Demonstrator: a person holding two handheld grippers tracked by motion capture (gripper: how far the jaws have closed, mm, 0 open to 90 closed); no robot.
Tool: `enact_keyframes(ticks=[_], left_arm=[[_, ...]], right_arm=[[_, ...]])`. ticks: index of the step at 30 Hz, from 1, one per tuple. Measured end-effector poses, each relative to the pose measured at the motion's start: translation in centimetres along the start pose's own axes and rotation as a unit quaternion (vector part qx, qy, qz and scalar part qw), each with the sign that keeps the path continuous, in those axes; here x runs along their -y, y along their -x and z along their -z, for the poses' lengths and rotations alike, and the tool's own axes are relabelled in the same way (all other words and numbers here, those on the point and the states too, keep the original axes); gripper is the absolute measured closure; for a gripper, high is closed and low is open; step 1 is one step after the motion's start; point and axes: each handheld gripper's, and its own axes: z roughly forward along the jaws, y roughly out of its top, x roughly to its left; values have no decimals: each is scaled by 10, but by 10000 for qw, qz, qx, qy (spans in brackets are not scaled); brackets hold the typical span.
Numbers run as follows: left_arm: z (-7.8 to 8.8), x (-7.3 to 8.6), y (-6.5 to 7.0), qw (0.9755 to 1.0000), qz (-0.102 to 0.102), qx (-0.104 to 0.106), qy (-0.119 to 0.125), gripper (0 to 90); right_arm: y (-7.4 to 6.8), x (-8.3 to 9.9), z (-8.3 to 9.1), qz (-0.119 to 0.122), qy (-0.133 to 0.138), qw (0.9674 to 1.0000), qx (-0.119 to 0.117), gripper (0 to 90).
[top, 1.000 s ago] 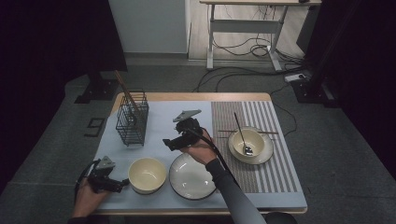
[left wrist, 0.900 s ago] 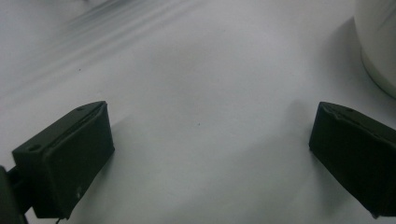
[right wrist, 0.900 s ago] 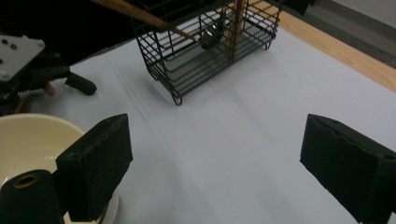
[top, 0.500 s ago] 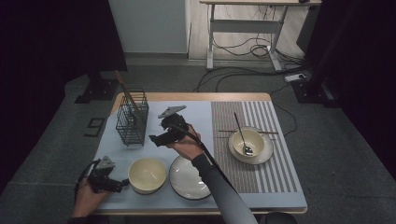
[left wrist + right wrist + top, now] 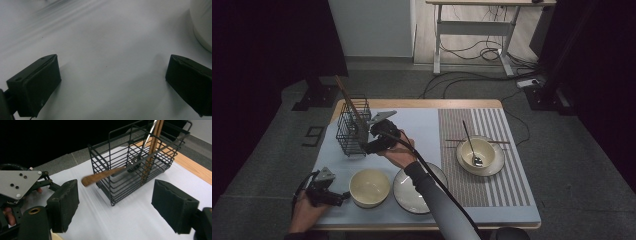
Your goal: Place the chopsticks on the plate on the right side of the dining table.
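I am holding my right gripper (image 5: 115, 202) beside the wire basket (image 5: 140, 162), its jaws closing yet gripping nothing; my left gripper (image 5: 112, 82) is resting open near the bowl (image 5: 370, 187).

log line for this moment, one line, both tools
right tool: open, just been closing, nothing between jaws, facing wire basket | left tool: open, empty, low over table beside cream bowl

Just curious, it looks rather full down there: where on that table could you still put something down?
Bare room lies on the pale mat between the wire basket and the striped mat, and on the striped mat in front of the bowl with the spoon. It is crowded along the near edge, where the empty bowl and the plate sit side by side.
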Motion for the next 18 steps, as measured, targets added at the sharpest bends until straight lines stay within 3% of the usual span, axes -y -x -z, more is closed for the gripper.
enact_keyframes(ticks=[9, 18], left_arm=[[0, 0, 0, 10000, -3, -3, 5, 0], [0, 0, 0, 10000, 2, -1, -2, 0]], right_arm=[[-4, -7, -16, 33, -109, 9999, 61, 315], [6, -11, -15, -102, 45, 9999, 51, 503]])
